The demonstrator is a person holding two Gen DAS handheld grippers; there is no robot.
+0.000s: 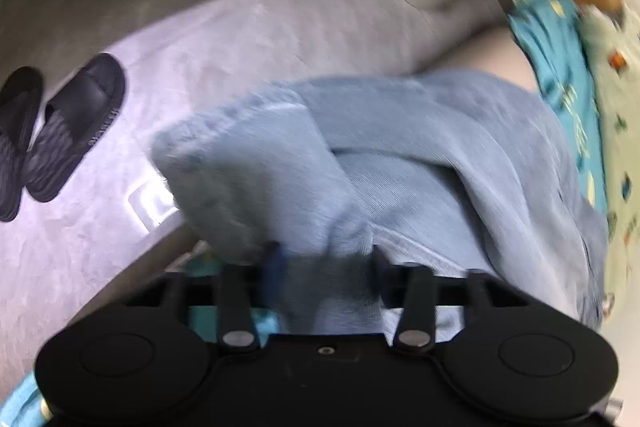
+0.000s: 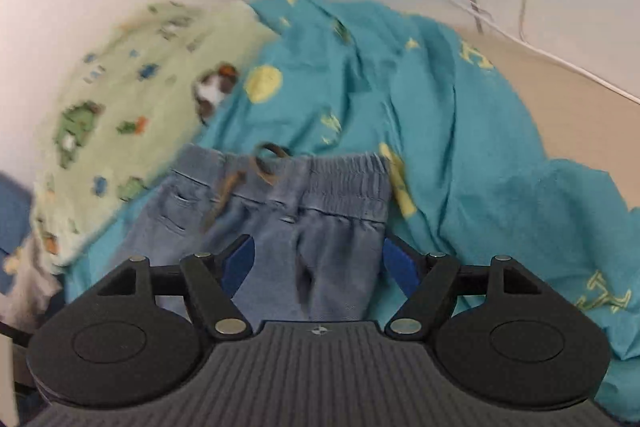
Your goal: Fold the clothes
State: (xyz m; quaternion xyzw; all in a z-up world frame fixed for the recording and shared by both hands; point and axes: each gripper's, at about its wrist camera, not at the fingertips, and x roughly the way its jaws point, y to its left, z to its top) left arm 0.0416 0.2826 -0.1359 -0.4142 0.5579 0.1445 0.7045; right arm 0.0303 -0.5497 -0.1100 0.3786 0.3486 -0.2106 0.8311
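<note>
1. My left gripper [image 1: 322, 259] has its jaws clamped on a bunched leg end of the pants [image 1: 400, 163], lifted over the floor [image 1: 240, 27].
2. My right gripper [image 2: 318, 263] hangs with jaws apart over the waistband [image 2: 344, 175], which lies at 12 o'clock on the bed [image 2: 460, 131].
3. I'd carry the hem toward the waistband, keeping it taut and the edges aligned.
4. The denim-like cloth looks soft; the waistband is ribbed and elastic.

The left black two-finger tongs [image 1: 324, 259] are clamped on a bunch of pale blue denim cloth [image 1: 280, 171], fingers drawn close together. The right black tongs [image 2: 318, 259], with blue pads [image 2: 240, 261], stand spread wide apart, gripping nothing.
</note>
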